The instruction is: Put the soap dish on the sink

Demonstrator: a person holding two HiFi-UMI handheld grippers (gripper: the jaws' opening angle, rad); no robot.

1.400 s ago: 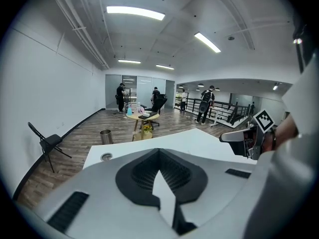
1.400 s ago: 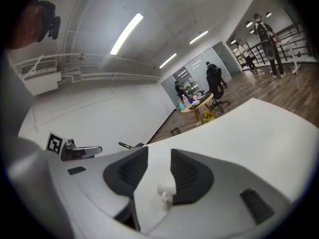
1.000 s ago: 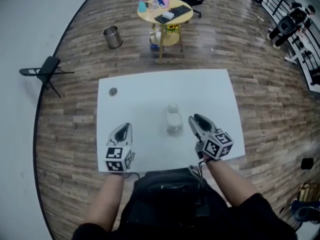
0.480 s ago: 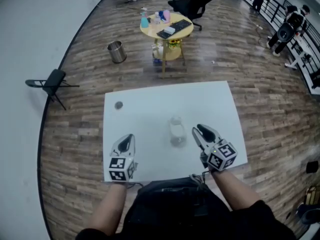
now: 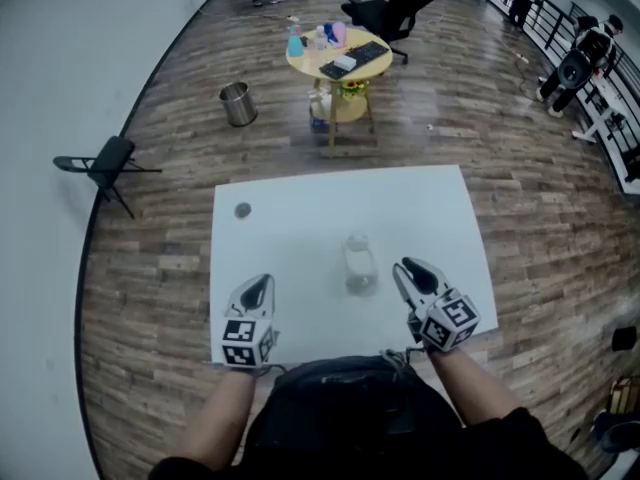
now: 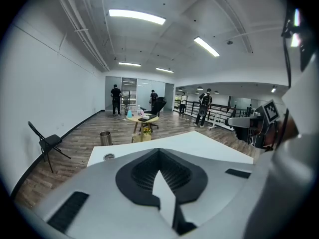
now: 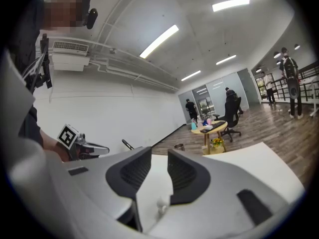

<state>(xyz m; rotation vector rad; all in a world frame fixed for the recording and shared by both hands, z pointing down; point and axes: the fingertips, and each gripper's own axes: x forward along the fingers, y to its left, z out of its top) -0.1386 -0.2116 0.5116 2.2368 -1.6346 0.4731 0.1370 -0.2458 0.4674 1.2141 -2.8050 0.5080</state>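
Observation:
A clear soap dish (image 5: 358,263) lies on the white table (image 5: 300,203), near its middle. My right gripper (image 5: 410,268) hovers just right of the dish, apart from it. In the right gripper view its jaws (image 7: 159,152) stand apart and are closing, with only the table top showing between them. My left gripper (image 5: 260,284) rests near the table's front left; its pads (image 6: 142,171) meet at the tips with nothing held. A small round drain (image 5: 242,210) sits in the table's far left corner and also shows in the left gripper view (image 6: 108,157).
Beyond the table stand a round wooden table (image 5: 337,56) with bottles and a keyboard, a metal bin (image 5: 238,104) and a folding chair (image 5: 108,161). An office chair (image 5: 395,8) and several people are farther back. Wooden floor surrounds the table.
My right gripper has drawn back a little from the soap dish, toward the person. The left gripper has kept still. The head view has shifted slightly.

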